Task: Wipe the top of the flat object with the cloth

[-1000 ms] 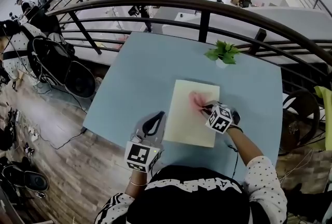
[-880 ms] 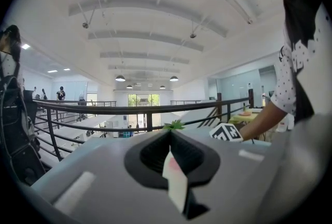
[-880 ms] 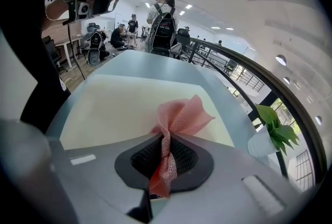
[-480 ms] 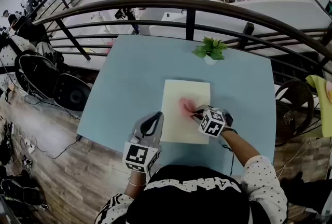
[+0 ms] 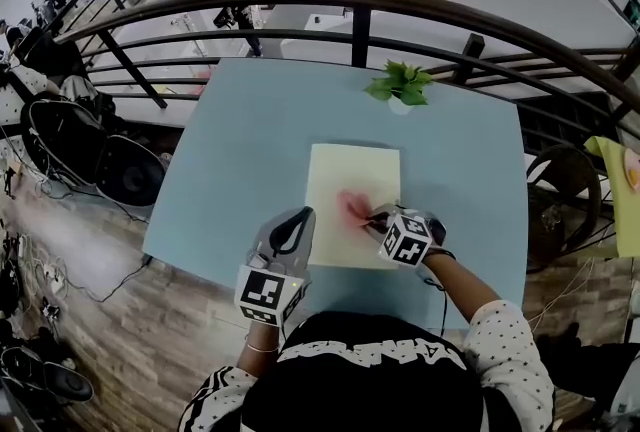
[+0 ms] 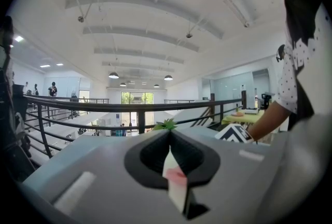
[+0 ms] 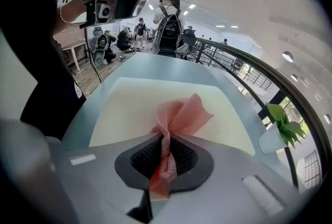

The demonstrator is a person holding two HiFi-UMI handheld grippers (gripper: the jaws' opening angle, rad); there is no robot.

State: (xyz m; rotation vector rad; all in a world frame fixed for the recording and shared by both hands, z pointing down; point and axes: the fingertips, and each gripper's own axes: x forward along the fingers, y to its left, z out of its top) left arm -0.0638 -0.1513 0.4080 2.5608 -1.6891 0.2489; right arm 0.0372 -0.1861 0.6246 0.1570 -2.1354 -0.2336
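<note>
Flat object: a pale cream board (image 5: 345,175), lying flat on the light blue table (image 5: 240,130), at the centre of the head view.
Cloth: pink mesh (image 5: 352,207), bunched on the board's lower right part; a twisted tail ran back into the right gripper (image 5: 373,217).
Right gripper: jaws were clamped on the cloth's tail, at the board's lower right edge; the loose end fanned out ahead on the board.
Left gripper: (image 5: 297,217) rested at the board's lower left edge, below centre of the head view; its jaws met at the tips with nothing between them, and only a slit of board and cloth showed behind them.
Potted plant: small and green (image 5: 400,82), at the table's far edge, above the board and well apart from it.
Railing: dark metal (image 5: 360,2), curving across the top of the frame beyond the table.
</note>
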